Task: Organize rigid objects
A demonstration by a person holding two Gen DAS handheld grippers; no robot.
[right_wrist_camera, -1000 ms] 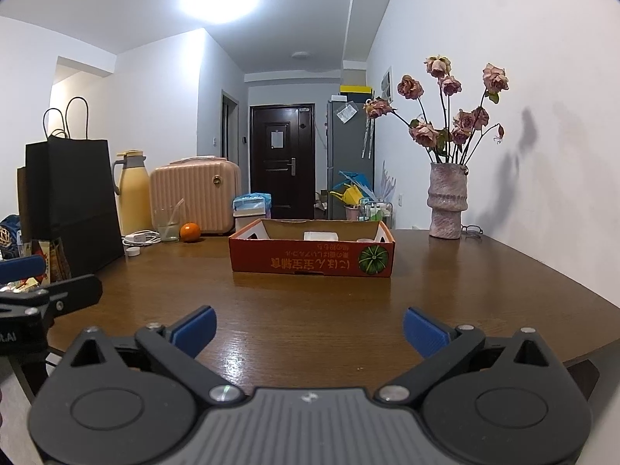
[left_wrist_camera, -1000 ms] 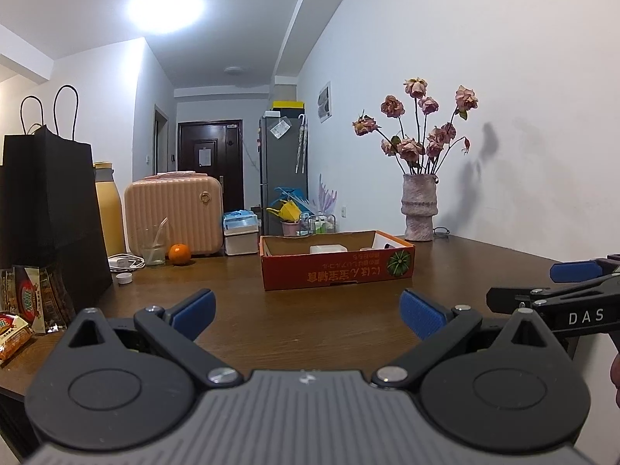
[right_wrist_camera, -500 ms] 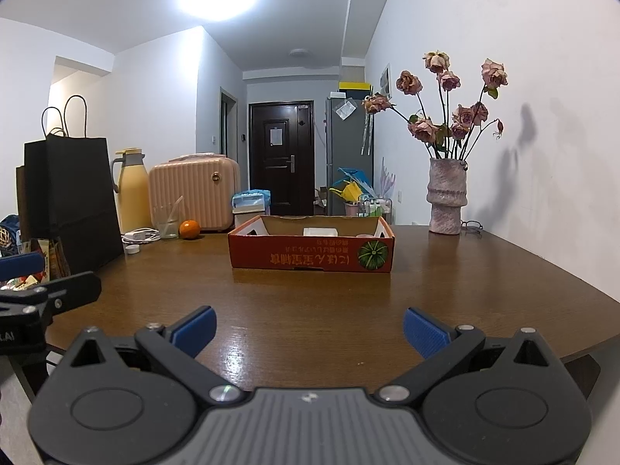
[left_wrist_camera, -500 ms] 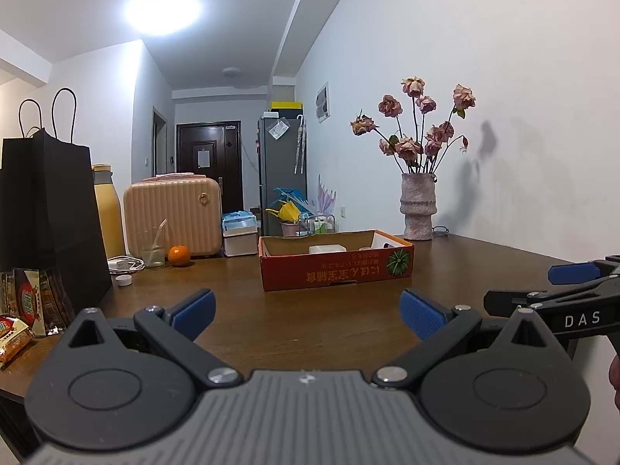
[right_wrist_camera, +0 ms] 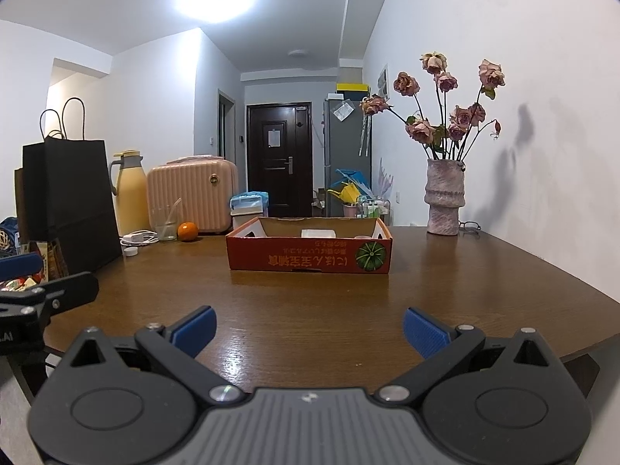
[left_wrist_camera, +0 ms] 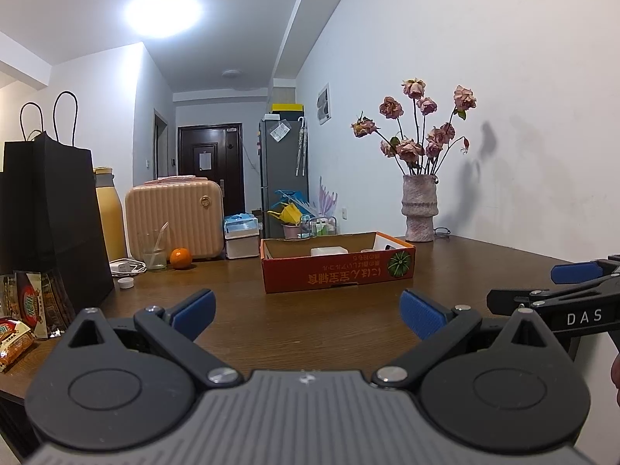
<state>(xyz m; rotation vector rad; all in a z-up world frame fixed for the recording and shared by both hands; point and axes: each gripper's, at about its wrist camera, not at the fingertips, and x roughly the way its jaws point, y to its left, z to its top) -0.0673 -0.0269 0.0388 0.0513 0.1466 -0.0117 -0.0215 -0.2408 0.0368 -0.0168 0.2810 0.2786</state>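
Note:
A shallow red cardboard box [left_wrist_camera: 337, 269] stands on the brown table [left_wrist_camera: 271, 310], also in the right wrist view [right_wrist_camera: 309, 257]. A white object [left_wrist_camera: 328, 250] lies inside it; most of the inside is hidden by the front wall. My left gripper [left_wrist_camera: 306, 312] is open and empty, low over the table's near edge. My right gripper [right_wrist_camera: 308, 329] is open and empty beside it, and shows at the right of the left wrist view [left_wrist_camera: 558, 302]. An orange [right_wrist_camera: 188, 231] and a glass [right_wrist_camera: 166, 223] sit at the back left.
A black paper bag [right_wrist_camera: 69, 201], yellow flask [right_wrist_camera: 130, 193] and pink case [right_wrist_camera: 193, 195] stand along the left and back. Snack packets [left_wrist_camera: 19, 321] lie at the near left. A vase of dried roses [right_wrist_camera: 443, 201] and glasses [right_wrist_camera: 471, 226] stand back right by the wall.
Both views have shifted only slightly; the box sits a touch further right in the left wrist view. Both grippers stay open.

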